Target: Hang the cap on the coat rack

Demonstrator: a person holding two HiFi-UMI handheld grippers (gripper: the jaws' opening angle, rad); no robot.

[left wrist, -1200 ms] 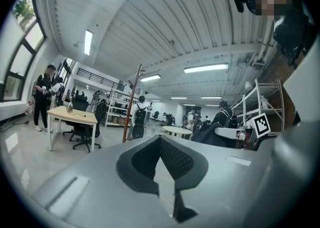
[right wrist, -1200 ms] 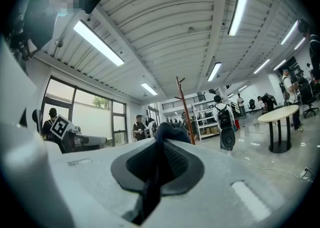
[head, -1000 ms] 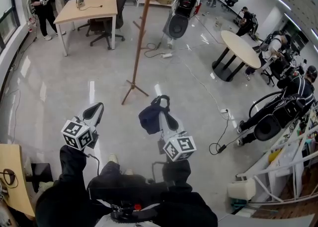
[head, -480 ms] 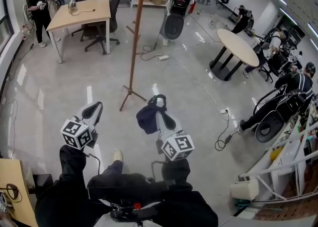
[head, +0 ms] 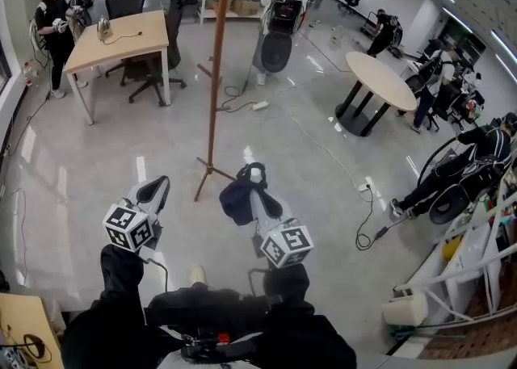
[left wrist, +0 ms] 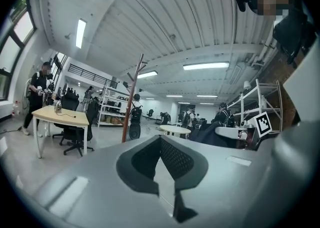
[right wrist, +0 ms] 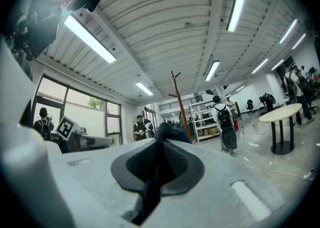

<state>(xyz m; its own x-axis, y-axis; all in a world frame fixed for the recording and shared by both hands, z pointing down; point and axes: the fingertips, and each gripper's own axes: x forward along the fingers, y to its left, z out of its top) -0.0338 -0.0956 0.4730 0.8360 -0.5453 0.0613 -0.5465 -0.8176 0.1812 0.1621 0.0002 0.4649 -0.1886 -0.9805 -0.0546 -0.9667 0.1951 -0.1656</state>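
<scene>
Approach looks like the step in hand: the coat rack stands at upper centre of the head view, with bare floor between it and the person.

The cap, dark blue, is at mid-frame just below the rack's feet in the picture. It droops to the left of the right hand-held gripper, whose jaws are pressed together on a fold of its cloth. In the right gripper view that cloth runs as a dark strip between the pads and bunches above the tips. The left hand-held gripper, at lower left of the head view, has its tips together with nothing between them.

To do this well:
- Head for a short side peg partway up the pole, or for the forked top that the right gripper view shows. Which one is within reach cannot be judged from here.
- The cap is pinched by one fold and hangs slack, so it may swing. Slowing near the pole should steady it.
- Present the cap's opening or back strap to the peg, not the crown. The empty left gripper could spread the cloth if it arrives bunched.
- Mind the rack's splayed feet and the white cable lying beyond them. The rack looks light enough to tip if knocked.
- Release only once the cloth sits over the peg.
</scene>
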